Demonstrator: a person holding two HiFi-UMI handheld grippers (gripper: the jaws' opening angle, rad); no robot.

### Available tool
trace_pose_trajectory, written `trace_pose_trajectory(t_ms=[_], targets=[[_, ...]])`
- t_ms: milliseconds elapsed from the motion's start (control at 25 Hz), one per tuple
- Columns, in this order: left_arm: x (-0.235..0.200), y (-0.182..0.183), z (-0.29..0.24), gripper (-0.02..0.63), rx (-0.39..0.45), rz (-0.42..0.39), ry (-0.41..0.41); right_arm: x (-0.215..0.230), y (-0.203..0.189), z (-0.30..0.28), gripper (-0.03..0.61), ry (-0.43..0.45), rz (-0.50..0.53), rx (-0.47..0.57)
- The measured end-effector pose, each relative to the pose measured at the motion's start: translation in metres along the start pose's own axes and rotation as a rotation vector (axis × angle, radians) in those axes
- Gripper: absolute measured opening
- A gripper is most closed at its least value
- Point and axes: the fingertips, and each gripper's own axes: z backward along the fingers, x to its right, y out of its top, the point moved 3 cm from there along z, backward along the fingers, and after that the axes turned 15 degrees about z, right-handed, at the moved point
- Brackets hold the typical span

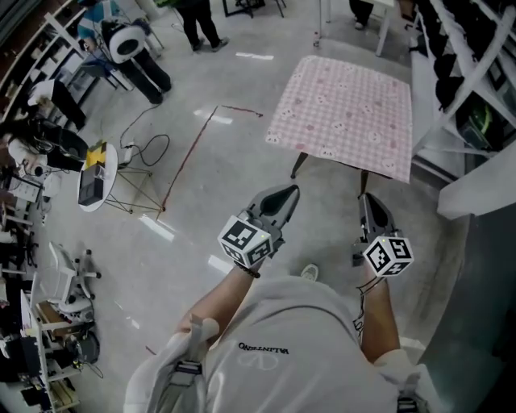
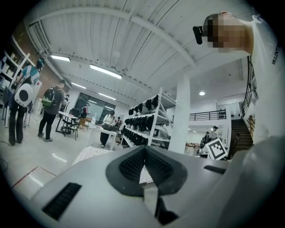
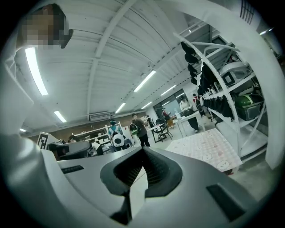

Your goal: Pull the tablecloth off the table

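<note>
We hold both grippers out in front of us above the grey floor, well short of the task's thing. The left gripper points far and a little right. Its dark ribbed fingers are clenched together with nothing between them, as the left gripper view shows. The right gripper points straight away from us, and its fingers are likewise pressed tight on each other and hold nothing. Each gripper carries its marker cube on the end near our wrists. The pink checked tablecloth lies spread flat over the surface, which stands far of both grippers and slightly to the right. The cloth covers the whole top, and its near edge hangs a little over the side. Only two dark legs of that surface show under the near edge. Neither gripper touches the cloth; a stretch of bare floor lies between the fingertips and the near edge. In the left gripper view the cloth shows low and to the left beyond the fingers. In the right gripper view it lies to the right, just beside a white rack. That rack runs along the right side of the scene, close to the cloth's right edge. A thin red tape line crosses the floor to the left of the surface. Several people stand at the far left.
</note>
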Motion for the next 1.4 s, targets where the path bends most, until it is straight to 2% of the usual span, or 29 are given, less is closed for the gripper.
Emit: trace_pose_trajectory(t_ms=[320, 800, 1080, 1400], targets=[[-0.025, -0.006, -0.021, 0.0, -0.037, 0.034, -0.01, 0.017, -0.022, -0.028, 0.009, -0.006, -0.045, -0.046], [-0.117, 0.004, -0.094, 0.0, -0.102, 0.14, -0.094, 0.055, -0.04, -0.112, 0.011, -0.107, -0.172, -0.09], [-0.165, -0.002, -0.137, 0.0, -0.178, 0.151, -0.149, 0.075, -0.042, -0.156, 0.011, -0.197, -0.193, -0.101], [-0.191, -0.029, -0.172, 0.0, -0.287, 0.188, -0.227, 0.084, -0.06, -0.183, 0.011, -0.269, -0.223, -0.133]])
